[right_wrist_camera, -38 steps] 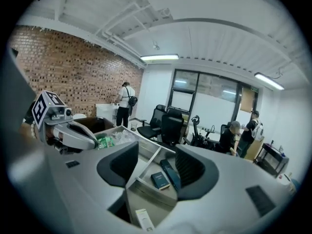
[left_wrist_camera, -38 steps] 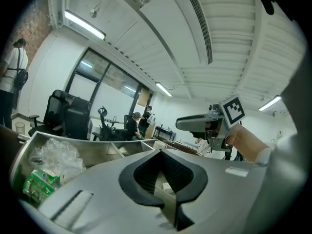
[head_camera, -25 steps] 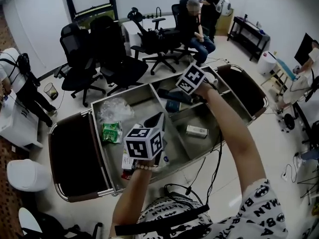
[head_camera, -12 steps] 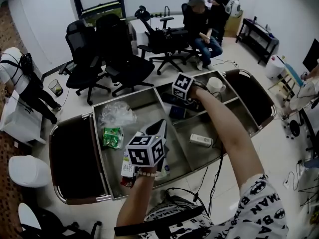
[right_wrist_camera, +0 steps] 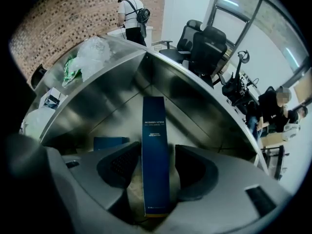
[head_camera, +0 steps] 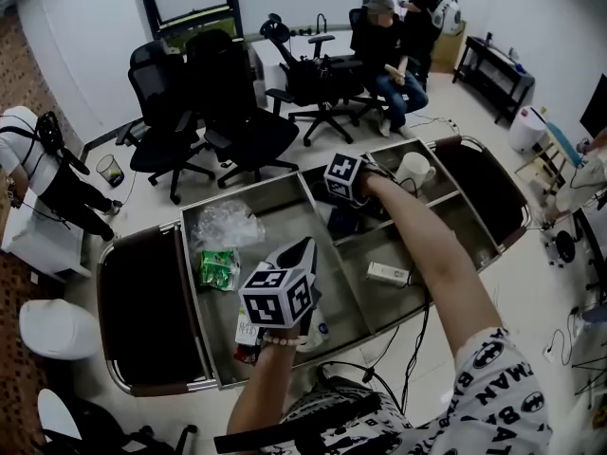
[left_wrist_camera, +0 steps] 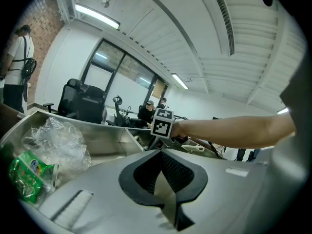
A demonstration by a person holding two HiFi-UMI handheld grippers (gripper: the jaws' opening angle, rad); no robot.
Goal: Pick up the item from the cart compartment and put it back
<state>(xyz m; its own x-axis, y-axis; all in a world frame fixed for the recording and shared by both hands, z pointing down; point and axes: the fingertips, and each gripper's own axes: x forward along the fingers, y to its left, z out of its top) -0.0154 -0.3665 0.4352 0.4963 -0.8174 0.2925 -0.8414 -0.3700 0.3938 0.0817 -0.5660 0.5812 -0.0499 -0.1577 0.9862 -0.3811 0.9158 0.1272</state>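
Cart (head_camera: pixel 248 195), left bay: crumpled plastic bag (head_camera: pixel 226 224), green pack (head_camera: pixel 218 268). Left gripper (head_camera: pixel 303 246) hovered over the cart's left divider, fingers clenched on nothing. Right gripper (right_wrist_camera: pixel 157 152) pointed down into the cart's middle far bay. Its fingers had just been closing but were not yet gripping. Blue box (right_wrist_camera: pixel 154 116) sat between them in that bay, gap showing at one side. White mug (head_camera: pixel 413 169) in cart's right far bay.

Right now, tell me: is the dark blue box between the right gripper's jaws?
Yes: the dark blue box stands upright between the two jaws of the right gripper.
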